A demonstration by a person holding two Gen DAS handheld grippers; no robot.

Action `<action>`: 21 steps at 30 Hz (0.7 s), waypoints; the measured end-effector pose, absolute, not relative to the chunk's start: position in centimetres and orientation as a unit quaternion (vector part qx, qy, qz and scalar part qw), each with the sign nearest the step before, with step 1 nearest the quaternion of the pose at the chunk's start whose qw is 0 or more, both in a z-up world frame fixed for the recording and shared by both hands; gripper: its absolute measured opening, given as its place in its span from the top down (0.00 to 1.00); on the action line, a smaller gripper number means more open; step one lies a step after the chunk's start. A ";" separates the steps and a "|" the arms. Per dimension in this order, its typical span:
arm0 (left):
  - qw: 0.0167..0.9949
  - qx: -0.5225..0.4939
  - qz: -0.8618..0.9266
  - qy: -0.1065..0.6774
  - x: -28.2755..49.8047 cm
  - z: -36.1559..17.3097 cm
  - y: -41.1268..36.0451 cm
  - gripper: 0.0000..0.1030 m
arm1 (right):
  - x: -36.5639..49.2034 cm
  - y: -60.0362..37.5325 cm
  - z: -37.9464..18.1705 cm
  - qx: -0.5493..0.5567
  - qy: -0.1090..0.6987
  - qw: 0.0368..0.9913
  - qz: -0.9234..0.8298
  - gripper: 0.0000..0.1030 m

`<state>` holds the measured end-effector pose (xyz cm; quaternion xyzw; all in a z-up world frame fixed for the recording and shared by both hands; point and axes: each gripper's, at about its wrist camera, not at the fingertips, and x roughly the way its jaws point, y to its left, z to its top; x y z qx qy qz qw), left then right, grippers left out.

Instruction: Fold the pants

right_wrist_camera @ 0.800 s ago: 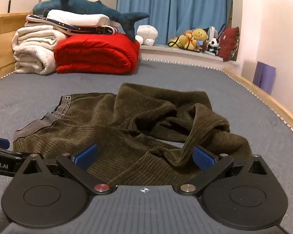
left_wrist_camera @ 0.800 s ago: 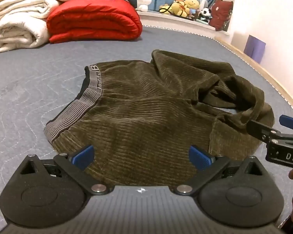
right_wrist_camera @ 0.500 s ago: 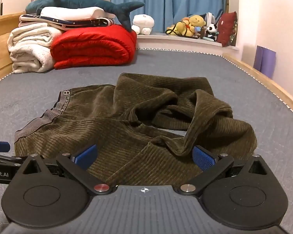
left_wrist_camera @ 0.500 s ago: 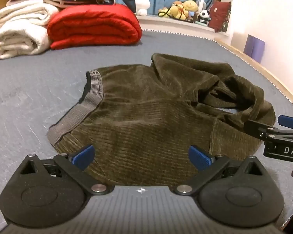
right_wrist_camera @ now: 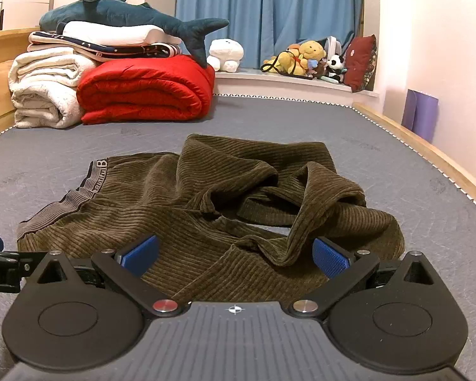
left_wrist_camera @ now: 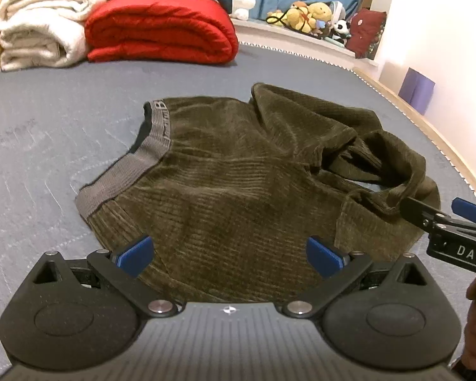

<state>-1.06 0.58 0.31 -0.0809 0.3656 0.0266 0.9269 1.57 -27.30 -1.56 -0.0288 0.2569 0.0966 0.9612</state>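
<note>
You're over a grey quilted bed [right_wrist_camera: 380, 165] with a wood frame [right_wrist_camera: 428, 152] on the right. White wall [right_wrist_camera: 434, 31] to your right, purple mat [right_wrist_camera: 420, 117] leaning on it. Blue curtains [right_wrist_camera: 269, 16] ahead above a white sill [right_wrist_camera: 269, 79] with plush toys [right_wrist_camera: 304, 57]. Far left: white blankets [right_wrist_camera: 44, 89], red duvet [right_wrist_camera: 142, 92], shark plush [right_wrist_camera: 127, 12] on top. Warm indoor light.
</note>
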 end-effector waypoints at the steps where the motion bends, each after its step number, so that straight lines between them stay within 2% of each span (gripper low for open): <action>1: 0.927 -0.077 0.027 0.367 -1.1 0.3 0.4 0.00 | 1.5 -27.3 -1.6 -0.029 0.257 0.961 0.097 0.01; 21: 0.924 -0.057 0.025 0.377 -0.8 -0.1 -0.1 0.00 | 1.8 -27.3 -1.8 -0.026 0.270 0.958 0.098 0.01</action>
